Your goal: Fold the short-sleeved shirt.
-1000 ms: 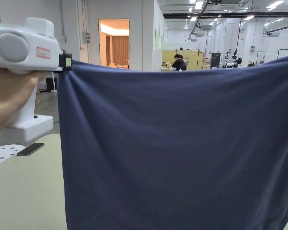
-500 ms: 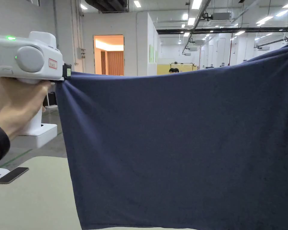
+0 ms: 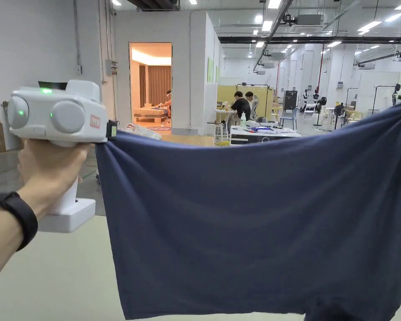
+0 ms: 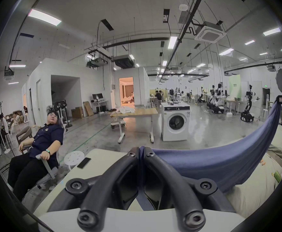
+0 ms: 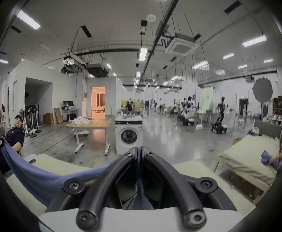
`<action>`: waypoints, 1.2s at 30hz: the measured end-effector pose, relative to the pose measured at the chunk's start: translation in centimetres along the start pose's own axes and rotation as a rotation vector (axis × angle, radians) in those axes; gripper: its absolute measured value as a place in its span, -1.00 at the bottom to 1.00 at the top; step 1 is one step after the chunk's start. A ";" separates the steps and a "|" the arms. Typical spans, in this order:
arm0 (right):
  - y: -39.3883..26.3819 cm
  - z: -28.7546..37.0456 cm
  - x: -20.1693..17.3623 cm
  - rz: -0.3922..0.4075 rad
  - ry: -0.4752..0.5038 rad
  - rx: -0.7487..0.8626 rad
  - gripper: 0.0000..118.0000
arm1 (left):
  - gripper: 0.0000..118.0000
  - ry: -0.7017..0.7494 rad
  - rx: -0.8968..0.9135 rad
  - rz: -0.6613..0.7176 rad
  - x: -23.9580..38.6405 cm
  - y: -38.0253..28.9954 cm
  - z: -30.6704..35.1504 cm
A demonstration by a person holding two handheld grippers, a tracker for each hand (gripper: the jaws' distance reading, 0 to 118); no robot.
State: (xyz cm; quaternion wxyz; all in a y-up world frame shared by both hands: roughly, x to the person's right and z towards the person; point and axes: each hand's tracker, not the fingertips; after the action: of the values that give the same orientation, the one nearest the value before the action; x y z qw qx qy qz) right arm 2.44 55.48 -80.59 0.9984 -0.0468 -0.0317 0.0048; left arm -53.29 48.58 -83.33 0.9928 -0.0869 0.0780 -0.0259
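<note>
- Shirt [image 3: 254,225], dark blue, hangs in the air like a curtain, above the pale green table [image 3: 57,276] and in front of the person who holds it.
- Its upper edge runs from the left gripper [image 3: 112,130] to the right side of the head view, and it sags a little in the middle.
- Left gripper: in the left gripper view its jaws stand together with the blue cloth pinched between them, so it grips one top corner of the shirt. The person's hand [image 3: 49,167] holds its white body.
- Right gripper [image 5: 139,149]: in the right gripper view its jaws are also pressed together on the cloth, so it grips the other top corner. In the head view it is only at the far right edge.
- The lower edge of the shirt is near the table, but I cannot tell if it touches.
- Step in hand, as I judge it: the shirt is lifted and spread wide between the two grippers, before it is laid down. No fold is made yet, so the task looks at its beginning.
- The next move probably calls for lowering both corners together at equal height, keeping the cloth stretched, so the shirt lands flat and without wrinkles on the table.
- Both grips should hold until the cloth lies down.
</note>
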 end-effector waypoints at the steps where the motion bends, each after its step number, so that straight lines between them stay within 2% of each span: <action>1: -1.0 0.0 0.3 -0.008 0.007 -0.025 -0.97 | -1.00 -0.010 -0.026 -0.006 0.2 -1.0 0.4; 6: -5.1 3.0 1.8 -0.141 0.094 -0.091 -0.97 | -1.00 -0.057 -0.064 -0.051 0.5 -4.9 3.7; 14: -11.7 12.6 5.0 -0.118 0.167 -0.102 -0.97 | -1.00 -0.170 -0.109 0.031 -0.6 -12.4 12.4; 17: -15.4 17.6 5.9 -0.042 0.169 -0.075 -0.97 | -1.00 -0.254 -0.105 0.180 -1.5 -16.9 16.8; 22: -23.4 25.9 7.8 -0.063 0.227 -0.112 -0.97 | -1.00 -0.261 -0.122 0.255 -2.9 -25.8 24.4; 24: -27.3 29.6 7.9 -0.055 0.258 -0.140 -0.97 | -1.00 -0.307 -0.148 0.347 -3.0 -29.9 27.2; 28: -34.7 35.8 8.0 -0.156 0.226 -0.227 -0.97 | -1.00 -0.306 -0.208 0.340 -3.0 -36.3 31.9; 32: -40.4 41.2 8.2 -0.199 0.169 -0.327 -0.97 | -1.00 -0.213 -0.361 0.330 -3.5 -41.6 35.1; 34: -42.6 43.0 8.2 -0.218 0.147 -0.392 -0.97 | -1.00 -0.230 -0.417 0.343 -3.4 -44.4 36.1; 36: -44.3 44.1 8.7 -0.289 0.086 -0.409 -0.97 | -1.00 -0.242 -0.464 0.295 -3.0 -46.2 37.0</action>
State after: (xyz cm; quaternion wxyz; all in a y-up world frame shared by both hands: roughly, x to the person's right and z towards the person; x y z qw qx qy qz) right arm 8.58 15.58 -32.11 0.9589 -0.2429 0.0039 -0.1465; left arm -52.07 9.53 -38.73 0.9415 -0.3019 -0.0251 0.1477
